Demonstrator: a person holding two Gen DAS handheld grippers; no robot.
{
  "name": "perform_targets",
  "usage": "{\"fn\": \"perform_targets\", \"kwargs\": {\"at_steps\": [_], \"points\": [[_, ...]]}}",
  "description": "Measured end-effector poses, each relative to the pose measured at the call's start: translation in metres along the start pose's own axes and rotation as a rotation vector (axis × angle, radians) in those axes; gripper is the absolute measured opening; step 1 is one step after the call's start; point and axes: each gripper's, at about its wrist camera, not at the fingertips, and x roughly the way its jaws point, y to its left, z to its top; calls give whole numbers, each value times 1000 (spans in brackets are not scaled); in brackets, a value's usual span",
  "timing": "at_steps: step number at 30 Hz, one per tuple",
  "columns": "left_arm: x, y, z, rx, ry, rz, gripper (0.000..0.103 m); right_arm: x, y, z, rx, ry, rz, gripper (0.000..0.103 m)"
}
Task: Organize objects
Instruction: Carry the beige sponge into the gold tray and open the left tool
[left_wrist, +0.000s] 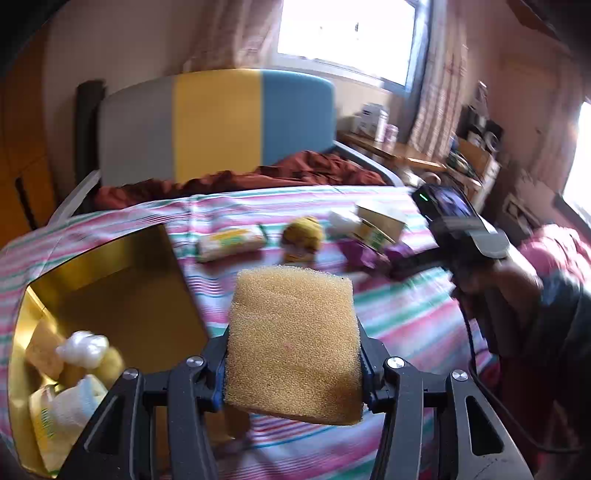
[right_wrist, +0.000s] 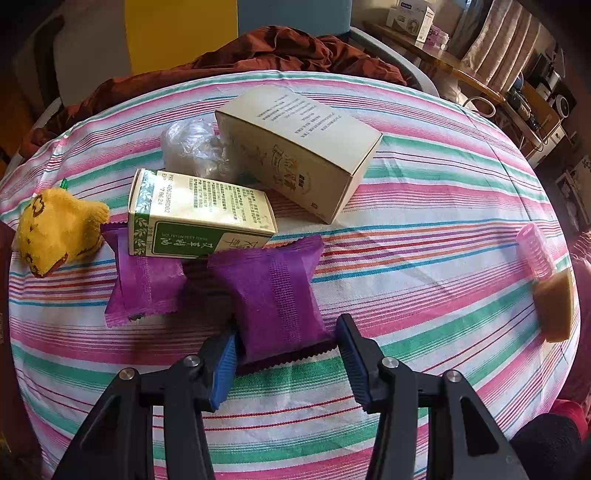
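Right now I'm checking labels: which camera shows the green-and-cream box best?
The right wrist view: the green-and-cream box lies close and sharp, printed text visible, resting partly on a purple packet. The left wrist view shows it only small and blurred in the distance.

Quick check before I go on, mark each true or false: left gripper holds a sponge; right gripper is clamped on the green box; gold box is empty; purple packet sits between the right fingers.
1. The left gripper holds a sponge. True.
2. The right gripper is clamped on the green box. False: it is open, and the box lies farther off.
3. The gold box is empty. False: several items lie inside.
4. A purple packet sits between the right fingers. True.
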Motion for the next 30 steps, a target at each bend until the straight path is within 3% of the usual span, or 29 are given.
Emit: {"fn": "perform_targets", "kwargs": {"at_steps": [4,10,13,15,19,27,30], "points": [[-4,61,11,-137,3,83,53,10,21,2,-24,-5,-21,51],[-1,153,11,-299,46,198,53,15,15,3,-51,-11,-44,51],[5,195,10,-384,82,218,53,11,16,2,-54,-12,-46,51],[10,215,14,-399,104,246,53,6,9,2,-56,-11,-47,51],[25,247,26,-398,134,310,54,39,1,24,-53,-9,-42,51],[68,295,33,-488,196,335,56,37,2,23,-51,-8,-39,51],[78,300,30,-475,234,371,64,38,2,24,-50,-8,-38,51]]}}
